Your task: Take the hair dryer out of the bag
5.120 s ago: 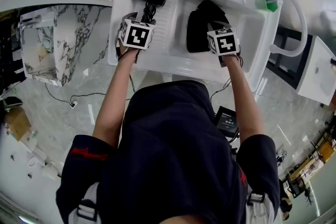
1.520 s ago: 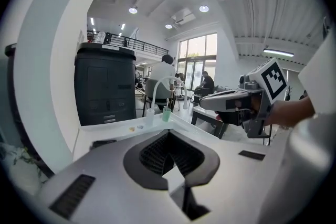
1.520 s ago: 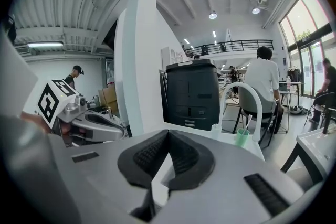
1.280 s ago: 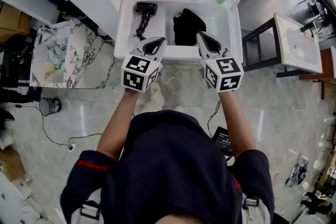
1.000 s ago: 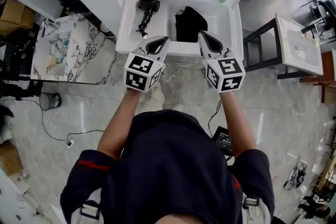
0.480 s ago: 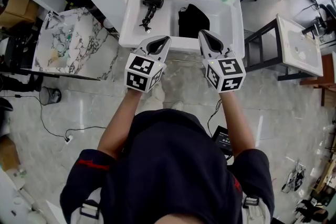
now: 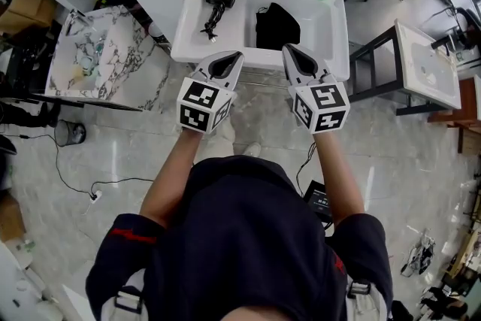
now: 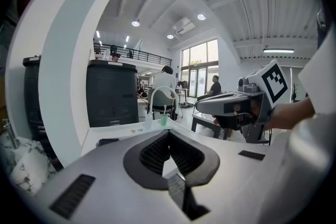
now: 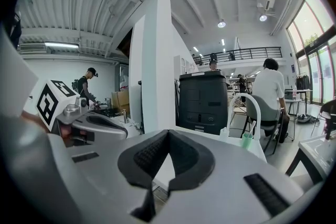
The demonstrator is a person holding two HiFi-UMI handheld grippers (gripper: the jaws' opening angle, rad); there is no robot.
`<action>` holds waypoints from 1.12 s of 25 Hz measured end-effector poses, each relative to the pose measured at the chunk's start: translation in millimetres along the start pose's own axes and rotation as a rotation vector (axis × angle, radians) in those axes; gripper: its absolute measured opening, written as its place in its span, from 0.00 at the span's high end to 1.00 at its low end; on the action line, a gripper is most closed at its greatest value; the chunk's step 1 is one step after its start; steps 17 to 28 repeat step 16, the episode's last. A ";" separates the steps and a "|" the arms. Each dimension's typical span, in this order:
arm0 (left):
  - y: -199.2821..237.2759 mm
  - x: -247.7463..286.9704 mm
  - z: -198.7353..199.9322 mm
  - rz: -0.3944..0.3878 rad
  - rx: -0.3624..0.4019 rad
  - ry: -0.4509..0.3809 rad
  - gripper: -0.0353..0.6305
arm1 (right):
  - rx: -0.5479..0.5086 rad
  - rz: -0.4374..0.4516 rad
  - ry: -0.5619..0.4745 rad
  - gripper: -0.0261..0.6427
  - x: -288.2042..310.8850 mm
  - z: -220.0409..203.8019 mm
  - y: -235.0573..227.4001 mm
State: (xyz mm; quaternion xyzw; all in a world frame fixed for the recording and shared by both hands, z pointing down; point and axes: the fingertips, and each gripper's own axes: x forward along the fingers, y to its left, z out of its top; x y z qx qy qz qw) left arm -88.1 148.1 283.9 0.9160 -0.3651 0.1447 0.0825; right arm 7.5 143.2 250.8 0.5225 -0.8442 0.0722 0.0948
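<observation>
The hair dryer (image 7: 216, 5) lies out on the sink's (image 7: 336, 32) left ledge, apart from the black bag (image 7: 276, 26) in the basin. My left gripper (image 7: 228, 58) and right gripper (image 7: 293, 54) are both closed, empty, short of the sink. I judge it best to disturb neither thing.

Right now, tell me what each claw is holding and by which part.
Nothing. The left claw and right claw are both shut and empty; the hair dryer lies on the sink, beside the black bag.
</observation>
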 end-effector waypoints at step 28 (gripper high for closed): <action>-5.0 1.3 -1.0 0.016 0.009 0.002 0.93 | 0.004 0.013 -0.006 0.91 -4.7 -3.7 -5.3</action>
